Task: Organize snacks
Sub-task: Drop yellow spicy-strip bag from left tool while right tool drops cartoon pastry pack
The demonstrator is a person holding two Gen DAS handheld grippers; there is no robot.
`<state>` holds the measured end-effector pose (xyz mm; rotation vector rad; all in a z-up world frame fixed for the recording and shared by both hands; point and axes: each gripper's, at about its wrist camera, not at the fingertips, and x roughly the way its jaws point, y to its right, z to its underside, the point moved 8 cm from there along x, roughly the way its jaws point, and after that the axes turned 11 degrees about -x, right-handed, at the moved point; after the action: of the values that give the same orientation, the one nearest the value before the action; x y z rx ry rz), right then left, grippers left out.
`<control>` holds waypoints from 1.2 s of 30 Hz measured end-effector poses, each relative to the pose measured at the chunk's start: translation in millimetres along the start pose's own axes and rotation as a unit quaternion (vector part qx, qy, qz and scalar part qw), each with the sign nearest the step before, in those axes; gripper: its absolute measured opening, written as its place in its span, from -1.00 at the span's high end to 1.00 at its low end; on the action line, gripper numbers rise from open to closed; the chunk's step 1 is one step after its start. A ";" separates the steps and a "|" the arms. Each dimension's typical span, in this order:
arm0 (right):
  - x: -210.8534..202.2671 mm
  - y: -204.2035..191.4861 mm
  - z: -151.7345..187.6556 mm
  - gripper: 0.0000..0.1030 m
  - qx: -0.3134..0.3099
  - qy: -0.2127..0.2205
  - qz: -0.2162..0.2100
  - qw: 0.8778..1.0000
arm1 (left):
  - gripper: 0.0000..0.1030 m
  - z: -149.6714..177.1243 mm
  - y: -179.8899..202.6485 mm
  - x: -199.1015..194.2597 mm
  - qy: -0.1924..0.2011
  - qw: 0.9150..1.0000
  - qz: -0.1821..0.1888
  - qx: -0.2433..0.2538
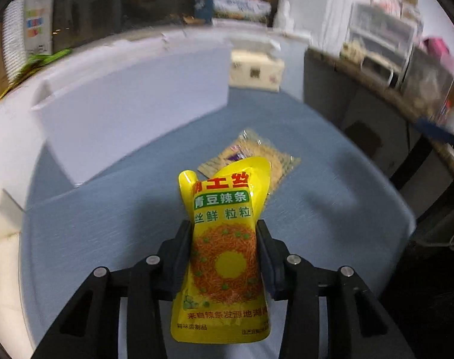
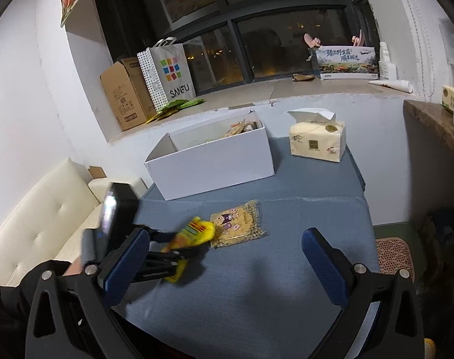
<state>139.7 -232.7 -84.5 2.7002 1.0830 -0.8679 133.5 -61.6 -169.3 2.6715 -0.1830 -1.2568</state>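
Pinching the yellow snack pouch (image 1: pixel 224 239) between left tongs (image 1: pixel 225 233)

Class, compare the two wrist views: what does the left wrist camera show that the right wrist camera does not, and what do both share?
Only the left wrist view shows the printed front of the yellow plastic snack packet, clamped in the left gripper.

Only the right wrist view shows inside the white cardboard box, where snacks lie, and the open, empty right gripper.

Both show the packet, the box, the clear biscuit bag and the blue table cover.
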 end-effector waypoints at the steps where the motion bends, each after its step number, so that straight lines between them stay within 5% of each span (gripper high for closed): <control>1: 5.2 -1.1 0.6 -1.00 -0.004 -0.005 -0.001 1.000 | 0.12 -0.2 -4.6 -14.3 0.012 1.000 -0.001 -0.002; 11: 117.4 -19.5 11.0 -1.00 -0.091 -0.116 -0.001 0.989 | 0.12 1.8 -37.5 -114.3 0.084 0.996 0.001 -0.025; 22: 216.2 -10.7 38.1 -1.00 -0.142 -0.216 0.043 0.965 | 0.12 5.4 -41.5 -115.6 0.083 0.996 0.007 -0.034; 24: 216.6 -6.6 38.4 -0.95 -0.130 -0.209 0.041 0.968 | 0.12 5.4 -41.6 -111.8 0.080 0.996 0.012 -0.037; 27: 209.3 0.9 36.1 -0.51 -0.112 -0.197 0.050 0.973 | 0.12 4.6 -41.9 -107.8 0.079 0.996 0.016 -0.040; 32: 192.2 0.7 34.4 -0.44 -0.103 -0.184 0.030 0.977 | 0.12 0.3 -40.3 -106.5 0.081 0.996 0.021 -0.042; 36: 156.0 -2.9 16.1 -0.43 -0.084 -0.135 0.015 0.987 | 0.12 -10.4 -40.0 -105.3 0.085 0.995 0.023 -0.040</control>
<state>221.2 -141.4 -182.6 2.3722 1.0053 -1.0486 76.1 -1.6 -92.5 2.6720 -0.1644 -0.9943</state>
